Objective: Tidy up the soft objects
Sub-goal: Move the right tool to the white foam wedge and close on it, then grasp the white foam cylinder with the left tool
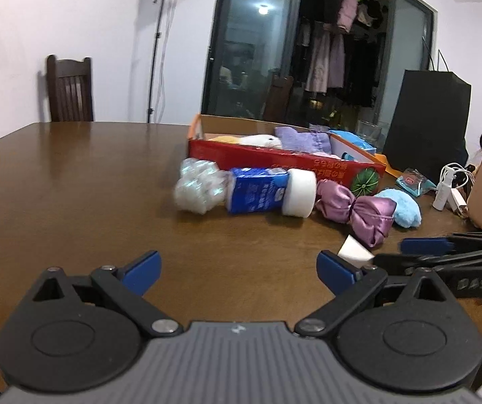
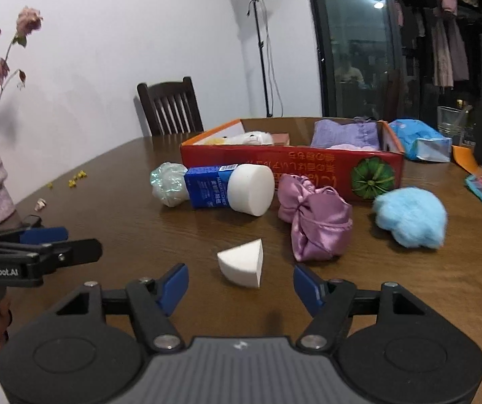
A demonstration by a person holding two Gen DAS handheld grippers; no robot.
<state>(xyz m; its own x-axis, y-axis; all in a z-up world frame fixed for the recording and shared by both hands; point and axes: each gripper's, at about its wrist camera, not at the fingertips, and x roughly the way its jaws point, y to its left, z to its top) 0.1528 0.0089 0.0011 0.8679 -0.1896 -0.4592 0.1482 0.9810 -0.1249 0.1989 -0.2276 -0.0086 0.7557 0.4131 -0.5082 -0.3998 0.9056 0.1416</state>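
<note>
Loose soft things lie on the table just in front of the red box, likely waiting to go in with the purple cloth. The right gripper has its jaws open and empty, lined up on the near white wedge. The left gripper, jaws wide, holds nothing.

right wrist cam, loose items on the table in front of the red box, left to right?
Iridescent mesh puff → blue tissue pack → white foam cylinder → purple satin pouch → blue fluffy ball. The white foam wedge lies nearer the camera, so I left it out.
</note>
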